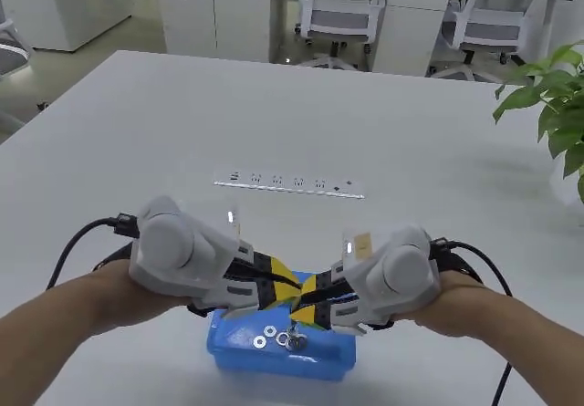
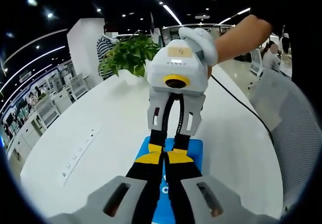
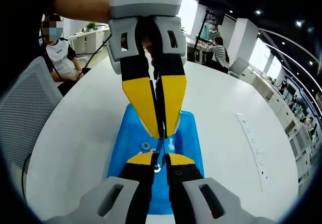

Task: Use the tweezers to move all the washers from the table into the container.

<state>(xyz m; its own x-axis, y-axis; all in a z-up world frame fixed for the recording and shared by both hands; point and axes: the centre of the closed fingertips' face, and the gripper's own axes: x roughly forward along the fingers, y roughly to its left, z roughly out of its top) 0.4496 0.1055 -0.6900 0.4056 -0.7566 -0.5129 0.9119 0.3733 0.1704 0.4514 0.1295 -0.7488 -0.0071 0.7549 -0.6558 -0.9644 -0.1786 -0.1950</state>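
Lower centre: the left gripper [image 1: 290, 289], jaws pressed together, is meeting the right gripper [image 1: 308, 299], which is pinching thin metal tweezers [image 3: 159, 151] over a blue plastic container [image 1: 328, 360]; its label [image 2: 180, 53] is unreadable.

Bright, even overhead strip lighting, soft shadows; both gripper views bend strongly at their edges.

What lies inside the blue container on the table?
Several washers lie on the floor of the blue container. The left gripper and right gripper, meeting above it, cover its far part, so anything there is hidden.
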